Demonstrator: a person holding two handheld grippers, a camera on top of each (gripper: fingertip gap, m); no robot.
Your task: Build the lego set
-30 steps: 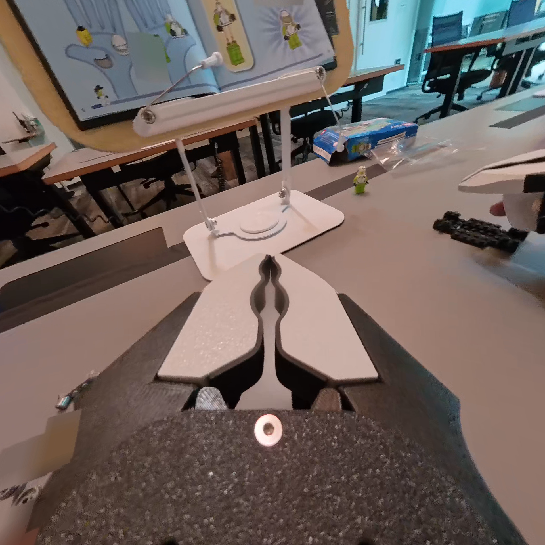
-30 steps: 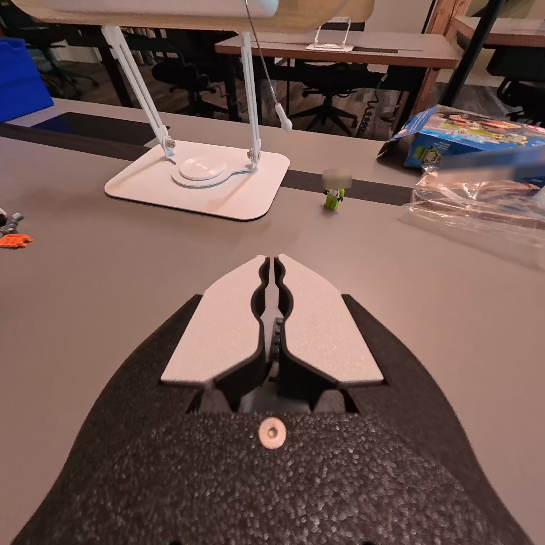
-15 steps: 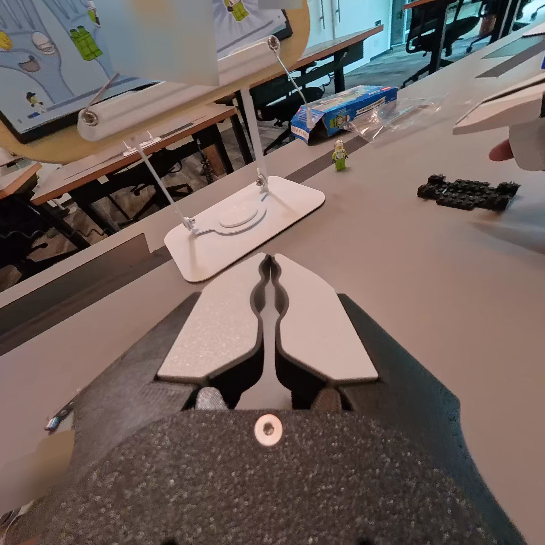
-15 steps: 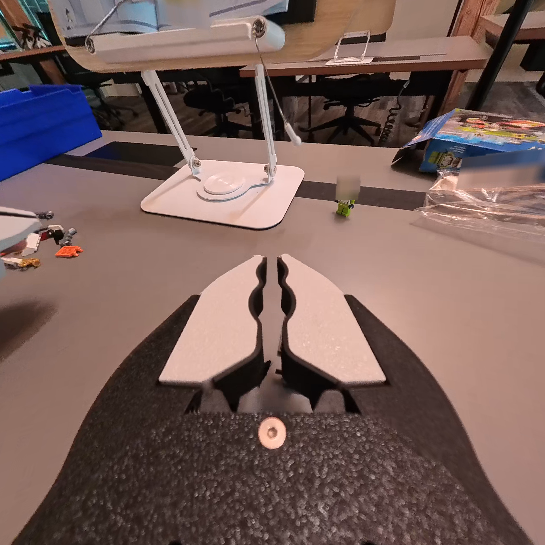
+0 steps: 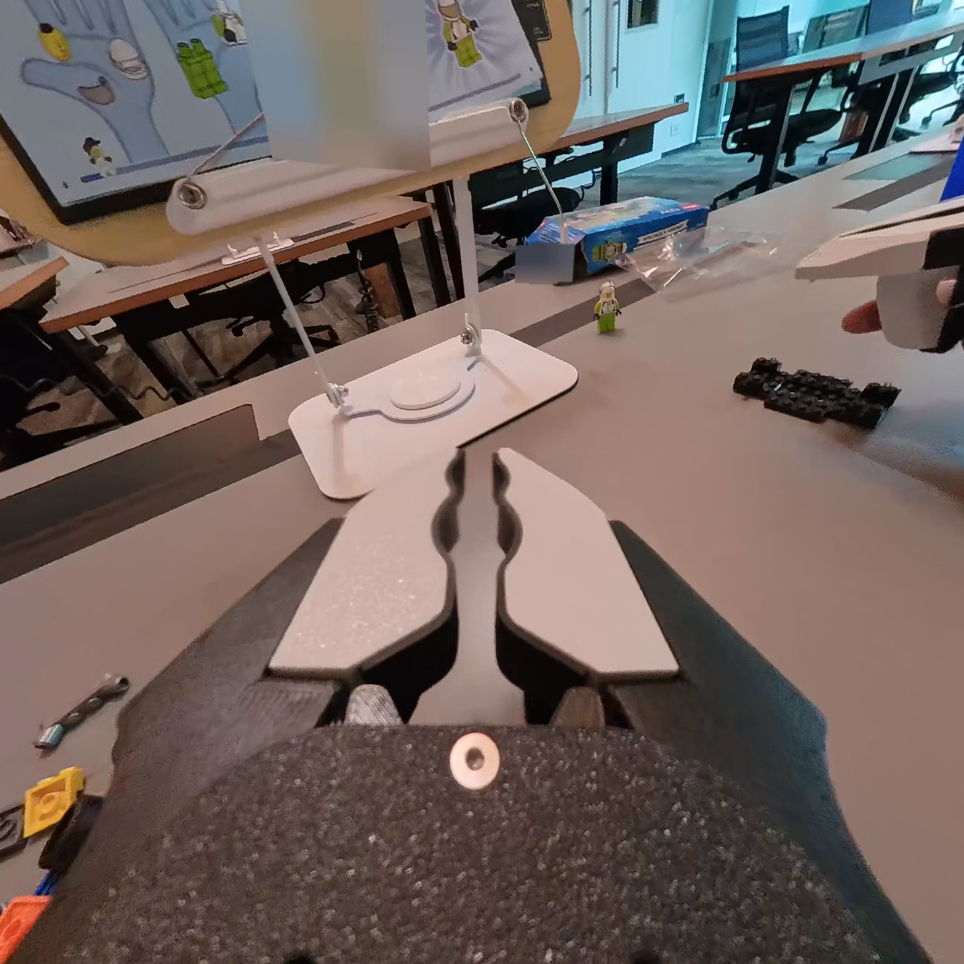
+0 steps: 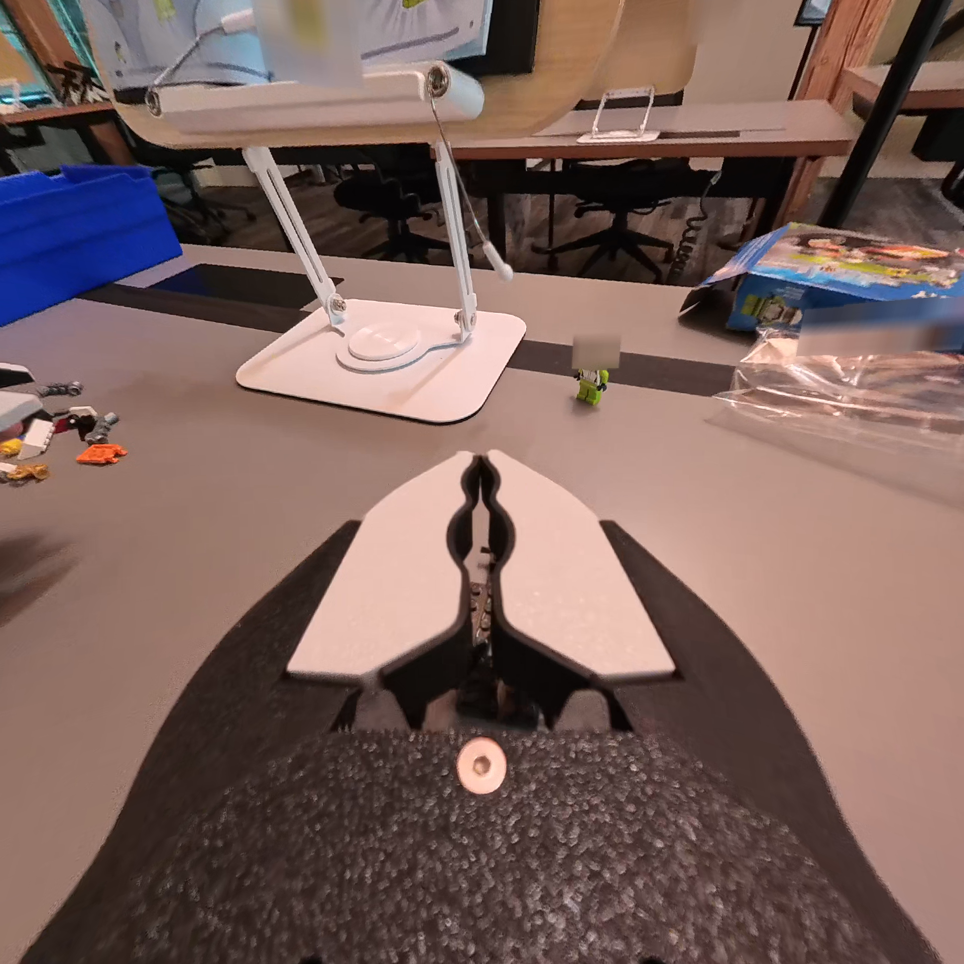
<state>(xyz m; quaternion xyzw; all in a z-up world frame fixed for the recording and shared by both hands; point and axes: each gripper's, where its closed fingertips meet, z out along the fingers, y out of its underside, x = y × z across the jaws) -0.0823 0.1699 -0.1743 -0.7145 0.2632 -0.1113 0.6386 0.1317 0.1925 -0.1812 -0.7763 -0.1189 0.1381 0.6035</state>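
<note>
two grippers over one grey table. my left gripper hangs above the tabletop with its white fingers a narrow gap apart, nothing between them, tips pointing at the near corner of the white stand base. my right gripper has its tips almost touching; low in the slot between them, dark studded lego shows, but whether the fingers grip it or it lies on the table beneath, i cannot tell.

black lego chassis lies flat on the table, off to the right in the left wrist view, just below the right gripper's white fingers and the hand that holds them; not touching as far as i see.

minifigure in lime green stands upright near the dark strip, right of the stand base, well apart from both grippers. blue lego box lies behind it, clear plastic bag in front of the box.

loose pieces scattered at the left: orange, grey, white, yellow. a yellow brick and a grey link piece lie beside my left gripper. instruction booklet propped on the stand, above.
</note>
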